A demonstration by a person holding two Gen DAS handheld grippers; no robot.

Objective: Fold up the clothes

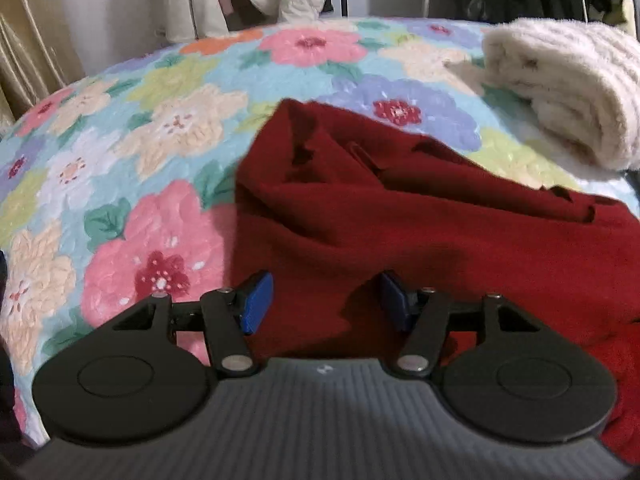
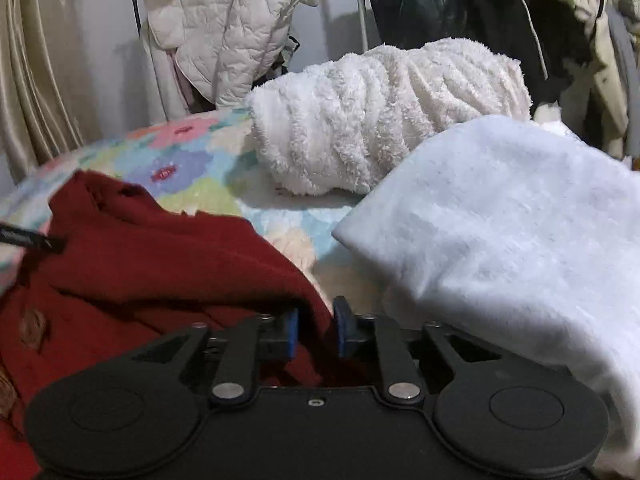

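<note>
1. Nearest in the left wrist view, the left gripper (image 1: 326, 300) stands with its jaws wide apart above the near part of a red garment (image 1: 420, 232); the blue pads (image 1: 256, 304) hold nothing, though whether they brush the cloth below cannot be told.
2. Nearest in the right wrist view, the right gripper (image 2: 316, 330) has its jaws narrowed onto a ridge of the red garment (image 2: 160, 264), which rises between the blue pads (image 2: 291, 330).
3. Only the right wrist view shows a smooth white folded cloth (image 2: 500, 232) lying near and to the right, just beside the red garment, and a small black tag (image 2: 28, 238) at the garment's left edge.
4. Only the left wrist view shows the garment's full spread: it lies crumpled on the bed, from the centre to the near right, with the floral quilt (image 1: 132, 152) bare to its left.
5. Farther off, both views show a cream fluffy folded blanket (image 1: 568, 88) on the far right of the quilt (image 2: 200, 156); in the right wrist view this blanket (image 2: 380, 120) sits behind the white cloth.
6. The bed cover is quilted, with large pink, lilac, cream and green flowers on pale blue.
7. Beyond the bed hang a cream quilted jacket (image 2: 224, 28), dark clothes (image 2: 480, 20) to its right and a beige curtain (image 2: 36, 72) at far left.
</note>
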